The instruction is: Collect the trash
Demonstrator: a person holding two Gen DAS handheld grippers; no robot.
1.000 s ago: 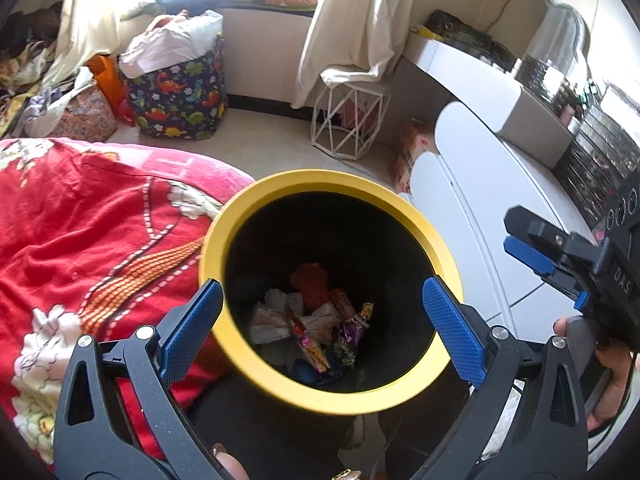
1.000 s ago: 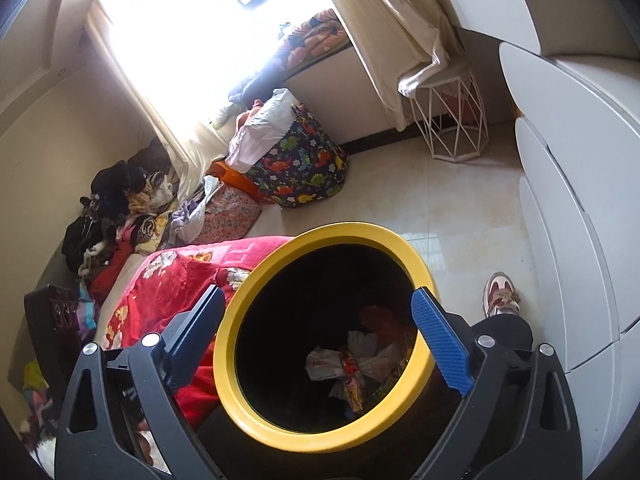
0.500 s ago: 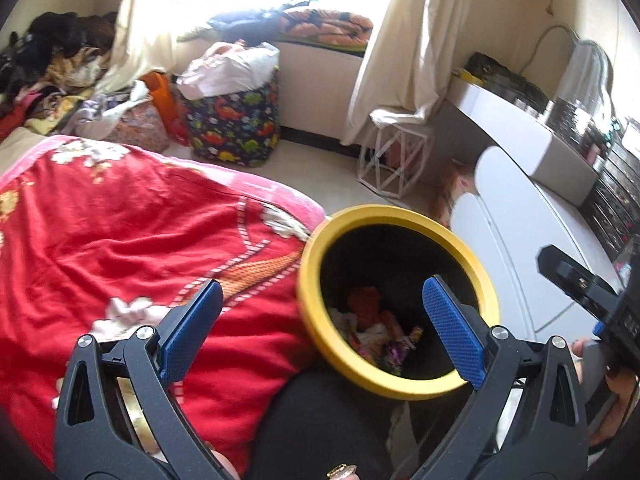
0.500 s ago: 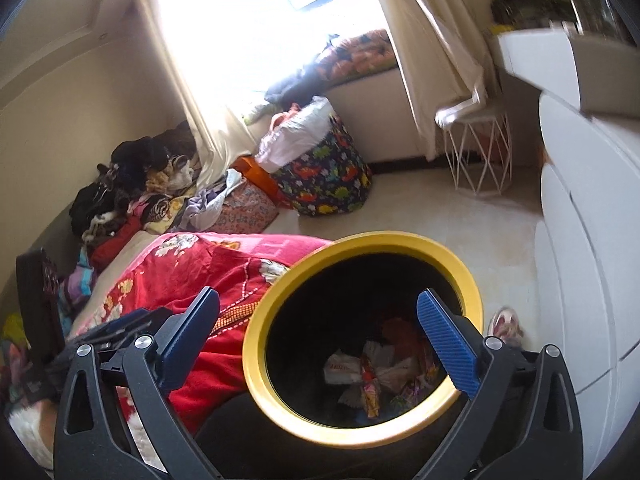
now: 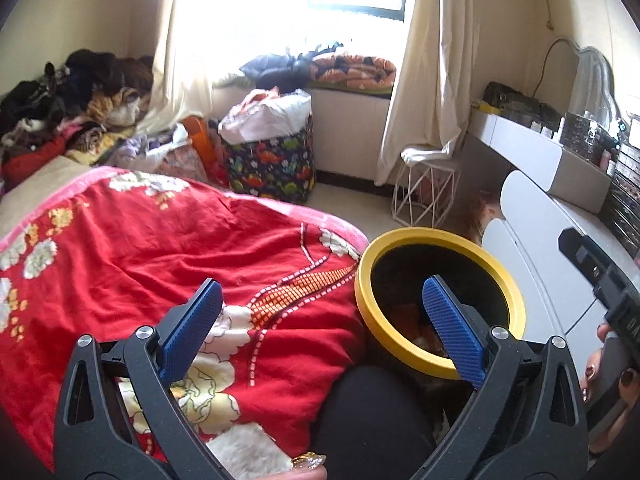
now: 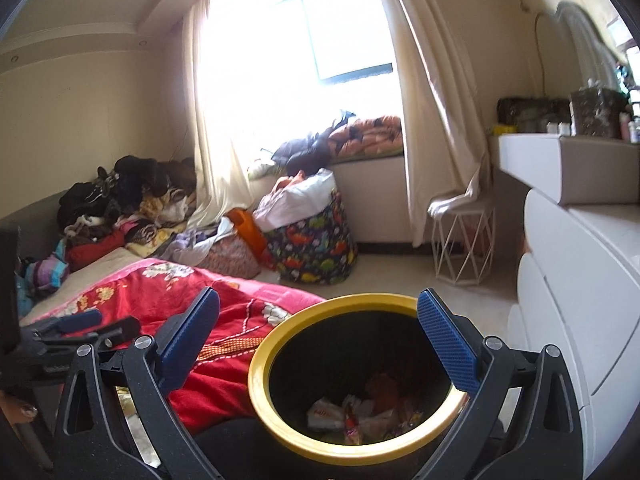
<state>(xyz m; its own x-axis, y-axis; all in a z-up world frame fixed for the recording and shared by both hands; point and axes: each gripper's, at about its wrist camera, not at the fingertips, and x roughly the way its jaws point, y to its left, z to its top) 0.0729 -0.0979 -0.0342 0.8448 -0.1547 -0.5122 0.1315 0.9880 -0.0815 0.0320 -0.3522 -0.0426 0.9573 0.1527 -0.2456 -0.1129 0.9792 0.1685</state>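
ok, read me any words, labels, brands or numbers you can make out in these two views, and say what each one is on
None can be read for certain.
Red print on a white wrapper in the yellow-rimmed black trash bin: blurred.
White lettering on the right gripper's black body: cut off at the frame edge.
Bottles on the white dresser: too small.

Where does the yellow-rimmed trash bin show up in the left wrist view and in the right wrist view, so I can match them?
Left wrist: the trash bin sits lower right, partly behind the left gripper's right finger.
Right wrist: the bin sits bottom centre, between the open fingers of the right gripper.
Shared landmark: the dinosaur-print bag under the window.
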